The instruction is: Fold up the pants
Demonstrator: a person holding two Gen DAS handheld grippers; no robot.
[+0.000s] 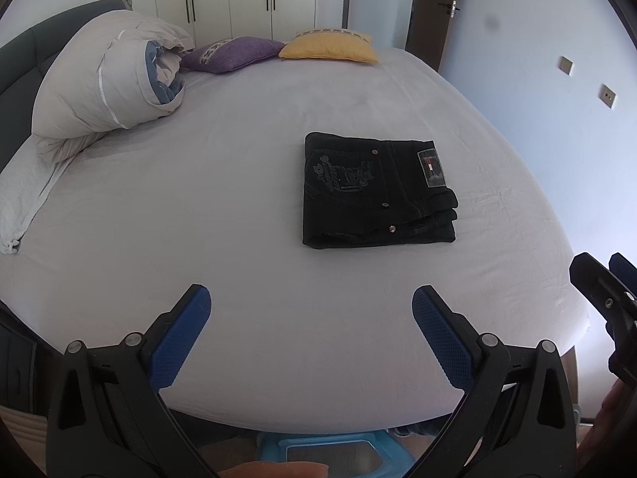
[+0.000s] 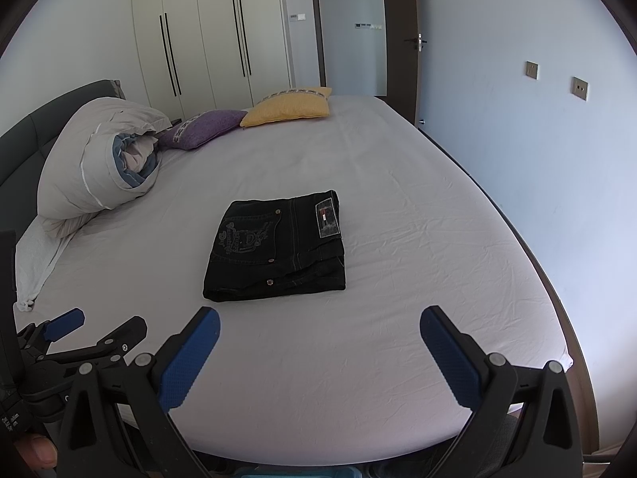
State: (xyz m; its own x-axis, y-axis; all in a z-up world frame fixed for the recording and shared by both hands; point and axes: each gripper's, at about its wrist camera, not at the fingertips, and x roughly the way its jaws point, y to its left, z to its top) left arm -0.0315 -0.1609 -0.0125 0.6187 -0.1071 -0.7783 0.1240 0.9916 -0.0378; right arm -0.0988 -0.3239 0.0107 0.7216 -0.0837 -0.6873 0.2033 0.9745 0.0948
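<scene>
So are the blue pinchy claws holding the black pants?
No, nothing is held. The left gripper and right gripper are both open with only sheet between their fingers, and the folded pants lie untouched on the bed.

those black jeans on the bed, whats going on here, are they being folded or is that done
A person holds a two-finger tool in each hand, and both are open and empty, hovering over the near edge of the bed. The black jeans lie alone mid-mattress, already folded into a compact rectangle with the embroidered back pocket and waistband patch on top. Neither the left tool nor the right tool touches them. The folding looks done.
</scene>
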